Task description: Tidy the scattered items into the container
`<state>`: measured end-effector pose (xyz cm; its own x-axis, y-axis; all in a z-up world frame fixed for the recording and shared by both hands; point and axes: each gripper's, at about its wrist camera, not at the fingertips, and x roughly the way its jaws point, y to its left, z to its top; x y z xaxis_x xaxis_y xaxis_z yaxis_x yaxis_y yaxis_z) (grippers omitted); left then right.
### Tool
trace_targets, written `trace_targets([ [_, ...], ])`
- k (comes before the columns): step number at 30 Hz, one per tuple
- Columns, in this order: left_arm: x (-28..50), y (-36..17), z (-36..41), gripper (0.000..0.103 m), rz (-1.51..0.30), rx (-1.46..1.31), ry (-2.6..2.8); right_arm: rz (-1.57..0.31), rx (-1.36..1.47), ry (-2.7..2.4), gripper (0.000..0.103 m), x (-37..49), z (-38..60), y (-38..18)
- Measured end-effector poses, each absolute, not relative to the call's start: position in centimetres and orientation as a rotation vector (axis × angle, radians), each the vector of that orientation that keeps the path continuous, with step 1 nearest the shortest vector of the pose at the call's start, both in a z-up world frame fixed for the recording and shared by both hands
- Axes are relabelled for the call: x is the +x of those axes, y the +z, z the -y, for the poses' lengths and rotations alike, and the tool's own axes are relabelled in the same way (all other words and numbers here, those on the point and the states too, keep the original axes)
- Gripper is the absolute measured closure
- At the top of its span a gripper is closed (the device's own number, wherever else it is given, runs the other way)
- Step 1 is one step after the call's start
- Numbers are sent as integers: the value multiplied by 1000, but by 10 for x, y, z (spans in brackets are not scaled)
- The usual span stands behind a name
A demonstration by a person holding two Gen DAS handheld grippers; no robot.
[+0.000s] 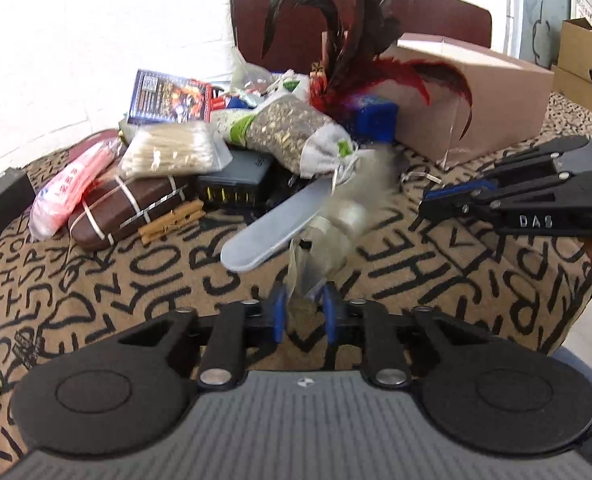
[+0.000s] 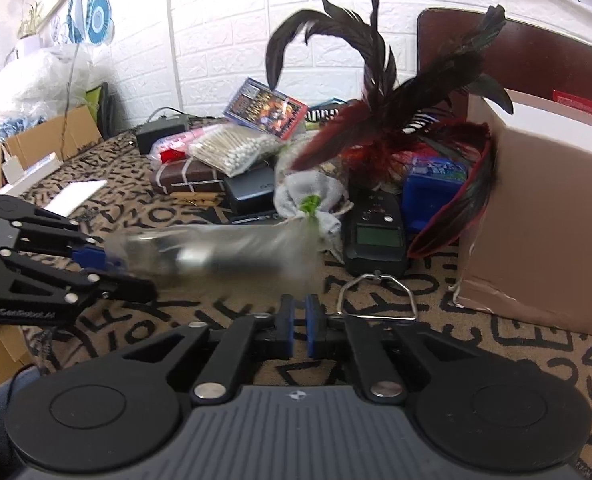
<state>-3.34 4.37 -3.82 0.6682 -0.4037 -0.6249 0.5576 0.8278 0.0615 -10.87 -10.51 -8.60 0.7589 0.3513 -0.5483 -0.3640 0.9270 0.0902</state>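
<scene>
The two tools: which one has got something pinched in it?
The left tool. Its blue pads are pinched on the edge of a clear plastic bag. The right tool is shut too, but with nothing between its pads.

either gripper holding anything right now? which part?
Left gripper pinches the near end of a blurred clear plastic packet. Right gripper is shut and holds nothing.

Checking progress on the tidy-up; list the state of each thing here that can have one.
Left claw: shut on the clear plastic bag, blurred.
Right claw: shut, empty.
Cardboard box: feathers leaning against it.
Cotton swab bag: on the pile, not boxed.
Cloth pouch: tied, on the pile.
</scene>
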Motion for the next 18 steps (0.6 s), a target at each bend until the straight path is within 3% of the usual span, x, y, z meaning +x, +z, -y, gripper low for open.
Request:
trace_targets([
  [6, -26, -44, -37, 84, -650, 292, -537, -571, -5, 380, 98, -108, 104, -82],
  [11, -20, -45, -44, 84, -665, 261, -535, -566, -18, 405, 90, -96, 111, -79],
  [12, -18, -45, -45, 83, -667, 264, -537, -559, -34, 415, 83, -94, 109, -78],
  [13, -17, -45, -45, 83, -666, 269, -540, -560, -48, 435, 64, -91, 108, -78],
  [15, -14, -45, -47, 82, -668, 281, -550, -522, -90, 456, 38, -88, 102, -77],
  [18, -10, -45, -49, 81, -666, 296, -559, -513, -129, 494, 38, -77, 96, -75],
])
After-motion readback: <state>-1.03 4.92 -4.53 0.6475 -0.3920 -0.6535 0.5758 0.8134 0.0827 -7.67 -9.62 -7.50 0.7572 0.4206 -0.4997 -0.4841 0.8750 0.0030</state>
